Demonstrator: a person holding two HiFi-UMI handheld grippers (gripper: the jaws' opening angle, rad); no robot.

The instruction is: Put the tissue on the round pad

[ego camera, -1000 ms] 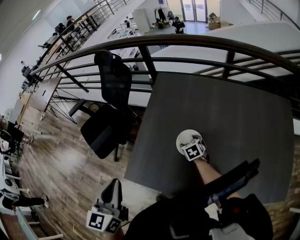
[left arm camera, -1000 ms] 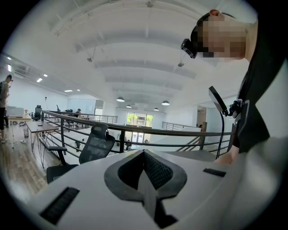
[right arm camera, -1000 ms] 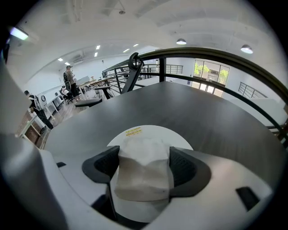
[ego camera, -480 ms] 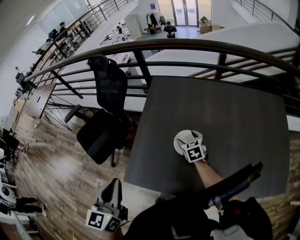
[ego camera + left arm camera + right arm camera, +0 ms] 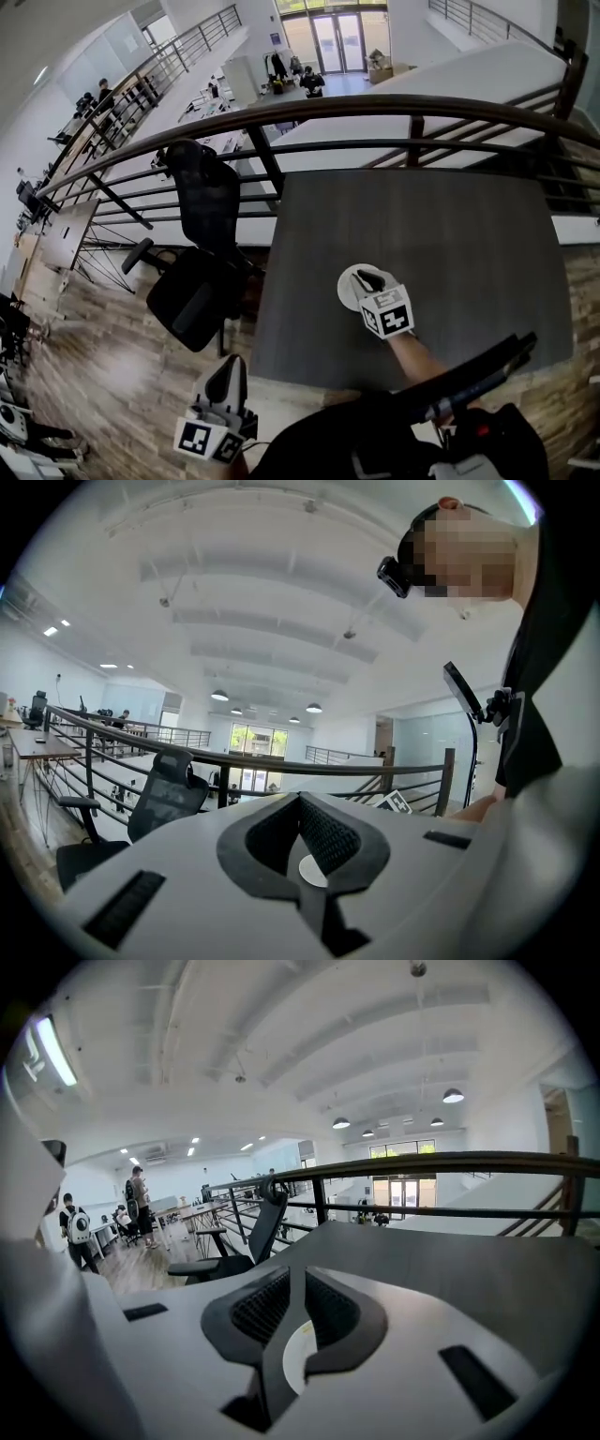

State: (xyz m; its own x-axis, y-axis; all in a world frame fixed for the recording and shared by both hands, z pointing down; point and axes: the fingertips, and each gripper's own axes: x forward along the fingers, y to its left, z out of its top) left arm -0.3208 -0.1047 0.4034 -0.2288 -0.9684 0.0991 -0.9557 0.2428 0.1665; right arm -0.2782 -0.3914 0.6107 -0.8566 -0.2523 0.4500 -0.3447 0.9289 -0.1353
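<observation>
The round white pad (image 5: 352, 285) lies on the dark grey table (image 5: 469, 253), near its front left part. I cannot make out the tissue as a separate thing on the pad. My right gripper (image 5: 368, 279) reaches over the pad's near right side, its marker cube (image 5: 386, 312) just behind. In the right gripper view its jaws (image 5: 302, 1274) are closing, nearly together, with nothing between them. My left gripper (image 5: 225, 380) hangs low at the left, off the table and above the wooden floor, and its jaws (image 5: 300, 803) are shut and empty.
A black office chair (image 5: 202, 253) stands by the table's left edge. A dark curved railing (image 5: 375, 108) runs along the table's far side. The person's forearm (image 5: 422, 352) and a dark strap (image 5: 469, 370) cross the table's near edge.
The right gripper has drawn back a little toward the pad's near right side, so more of the pad shows. The left gripper has stayed where it was.
</observation>
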